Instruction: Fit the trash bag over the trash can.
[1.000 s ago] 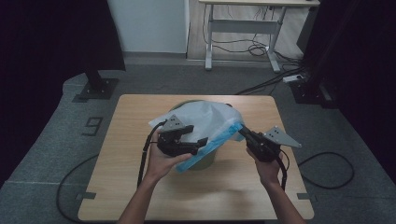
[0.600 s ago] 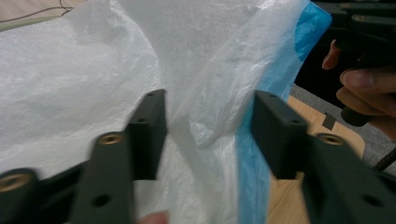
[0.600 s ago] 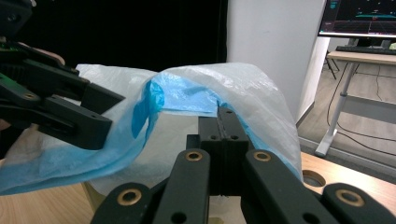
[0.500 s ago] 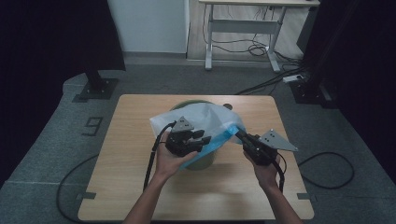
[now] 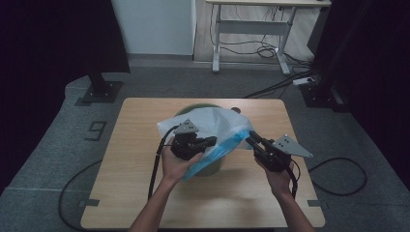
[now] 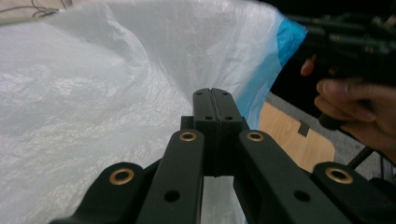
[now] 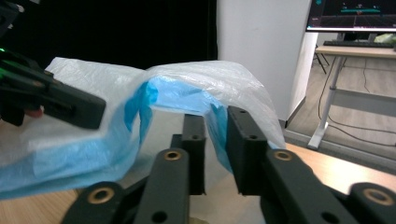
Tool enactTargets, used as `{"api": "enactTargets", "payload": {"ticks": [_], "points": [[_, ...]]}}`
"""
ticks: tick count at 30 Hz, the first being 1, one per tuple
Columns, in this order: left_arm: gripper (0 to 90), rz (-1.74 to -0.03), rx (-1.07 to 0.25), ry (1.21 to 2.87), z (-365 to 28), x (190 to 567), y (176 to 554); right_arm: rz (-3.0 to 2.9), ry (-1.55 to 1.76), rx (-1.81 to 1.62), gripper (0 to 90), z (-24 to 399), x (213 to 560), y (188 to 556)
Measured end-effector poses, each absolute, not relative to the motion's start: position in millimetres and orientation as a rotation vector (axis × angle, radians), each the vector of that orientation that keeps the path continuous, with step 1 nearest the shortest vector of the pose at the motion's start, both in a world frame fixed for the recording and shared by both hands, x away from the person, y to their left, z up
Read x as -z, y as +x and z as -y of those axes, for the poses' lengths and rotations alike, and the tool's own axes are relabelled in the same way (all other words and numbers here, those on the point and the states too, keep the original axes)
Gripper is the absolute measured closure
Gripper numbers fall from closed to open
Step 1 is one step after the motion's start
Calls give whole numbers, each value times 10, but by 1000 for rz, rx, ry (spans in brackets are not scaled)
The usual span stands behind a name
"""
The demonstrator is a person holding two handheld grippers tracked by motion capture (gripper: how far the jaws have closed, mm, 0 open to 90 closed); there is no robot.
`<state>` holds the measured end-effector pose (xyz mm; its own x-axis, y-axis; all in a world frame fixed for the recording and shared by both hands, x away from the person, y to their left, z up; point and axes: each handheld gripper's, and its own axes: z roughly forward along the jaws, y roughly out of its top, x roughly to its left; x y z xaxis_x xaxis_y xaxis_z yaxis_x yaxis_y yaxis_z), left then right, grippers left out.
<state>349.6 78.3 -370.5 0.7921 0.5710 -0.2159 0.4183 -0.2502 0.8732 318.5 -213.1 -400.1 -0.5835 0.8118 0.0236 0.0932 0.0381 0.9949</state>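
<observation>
A white plastic bag with a blue rim (image 5: pixel 220 133) lay draped over a green bin (image 5: pixel 212 166) at the middle of the worktop (image 5: pixel 125 193), its blue edge running across from one hand to the other. The left gripper (image 5: pixel 209 141) was clenched on the bag's film near the rim, jaws pressed flat together. The right gripper (image 5: pixel 251 138) had just been opening; its jaws stood apart with the blue edge between them. The bag hid most of the bin. Cables crossed the floor beyond.
</observation>
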Motion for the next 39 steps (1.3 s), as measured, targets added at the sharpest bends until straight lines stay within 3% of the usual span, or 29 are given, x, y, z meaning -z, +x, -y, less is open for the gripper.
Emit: {"api": "enactTargets", "payload": {"ticks": [4,12,19,21,24,25,39], "points": [[898,-768,-185,1863,-827,3694,3513,-1760,927,-1616,667,2176,4055,3110],[898,-784,-176,1849,-806,3715,3549,-1843,873,-1651,640,2079,4148,2976],[898,-775,-176,1852,-772,3712,3546,-1851,880,-1704,625,1976,4105,3092],[898,-774,-181,1852,-767,3711,3547,-1848,873,-1713,692,1941,4073,3120],[898,-772,-201,1851,-771,3704,3552,-1855,862,-1702,868,1906,4049,3151],[898,-776,-207,1846,-780,3699,3553,-1854,863,-1695,884,1904,4049,3158],[899,-835,-350,1780,-1018,3619,3597,-1857,868,-1562,887,2112,4114,3159]]}}
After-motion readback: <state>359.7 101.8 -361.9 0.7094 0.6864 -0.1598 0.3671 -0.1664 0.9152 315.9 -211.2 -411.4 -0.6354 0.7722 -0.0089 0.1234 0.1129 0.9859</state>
